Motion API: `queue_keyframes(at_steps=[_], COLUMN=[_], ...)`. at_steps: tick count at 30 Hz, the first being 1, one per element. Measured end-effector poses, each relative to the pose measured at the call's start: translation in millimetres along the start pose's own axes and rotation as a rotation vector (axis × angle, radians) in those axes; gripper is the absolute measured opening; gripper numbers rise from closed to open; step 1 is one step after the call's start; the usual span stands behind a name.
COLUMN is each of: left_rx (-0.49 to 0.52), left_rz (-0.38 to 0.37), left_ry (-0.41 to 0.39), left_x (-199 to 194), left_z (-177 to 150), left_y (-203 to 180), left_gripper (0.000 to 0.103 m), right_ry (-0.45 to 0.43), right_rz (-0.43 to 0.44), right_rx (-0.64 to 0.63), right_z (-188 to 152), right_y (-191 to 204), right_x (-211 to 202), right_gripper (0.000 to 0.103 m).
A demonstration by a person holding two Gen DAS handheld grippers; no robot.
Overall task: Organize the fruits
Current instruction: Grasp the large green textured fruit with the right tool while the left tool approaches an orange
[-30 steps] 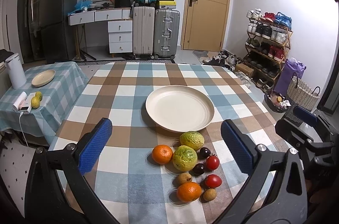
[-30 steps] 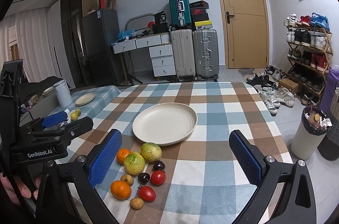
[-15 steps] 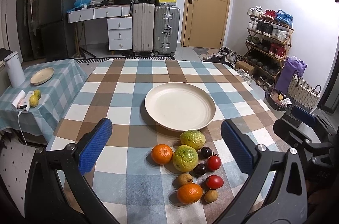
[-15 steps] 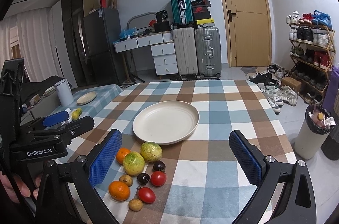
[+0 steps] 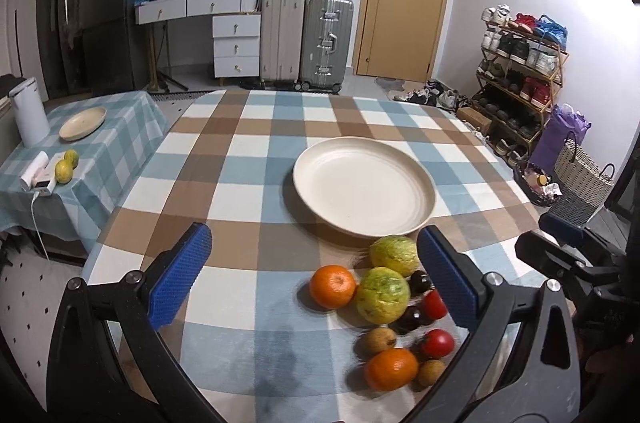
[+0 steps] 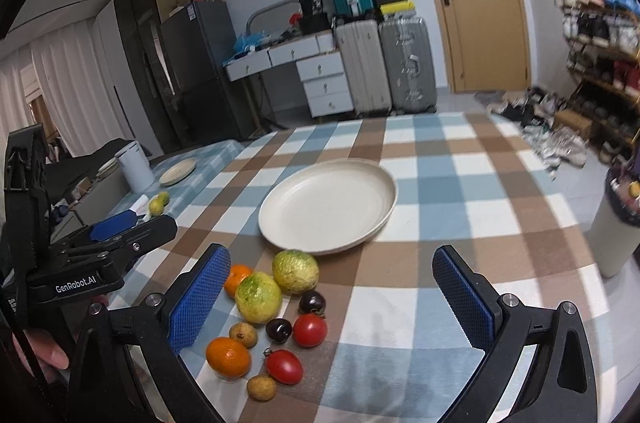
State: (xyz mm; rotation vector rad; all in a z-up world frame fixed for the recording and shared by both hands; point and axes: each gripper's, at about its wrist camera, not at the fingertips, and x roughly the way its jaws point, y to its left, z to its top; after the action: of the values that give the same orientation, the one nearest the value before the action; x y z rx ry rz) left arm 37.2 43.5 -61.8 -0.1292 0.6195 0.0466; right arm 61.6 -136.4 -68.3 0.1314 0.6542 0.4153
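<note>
Cream-coloured and bare, a plate sits mid-table on a checked cloth in the left wrist view. Just in front of it lies a fruit cluster: two oranges, two green-yellow fruits, tomatoes, dark plums, small brown fruits. The left gripper's right finger hides part of the plums and tomatoes. Its jaws are spread wide, holding nothing, above the cloth. At the right edge the right gripper shows only partly.

In the right wrist view, the right gripper hovers with jaws spread wide, empty, the fruit cluster by its left finger, which covers part of one orange. The left gripper enters from the left; its opening is hard to judge here. A hand is barely visible at the left edge.
</note>
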Motion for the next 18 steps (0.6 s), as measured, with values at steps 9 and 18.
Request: queue_keyframes(at_steps=[9,18], left_rx=[-0.050,-0.084], left_rz=[0.001,-0.001], left_ry=[0.057,0.113], left_x=[34.6,66.1], left_z=[-5.0,-11.9], left_y=[31.4,53.0], left_gripper=[0.102,0.102], right_ry=[0.124,0.250], right_rz=[0.111,0.192], right_rx=[0.054,0.151], right_z=[-3.1,-11.8], right_y=[-8.1,-15.3], right_x=[59.2,113.5], right_gripper=[0.103,0.092])
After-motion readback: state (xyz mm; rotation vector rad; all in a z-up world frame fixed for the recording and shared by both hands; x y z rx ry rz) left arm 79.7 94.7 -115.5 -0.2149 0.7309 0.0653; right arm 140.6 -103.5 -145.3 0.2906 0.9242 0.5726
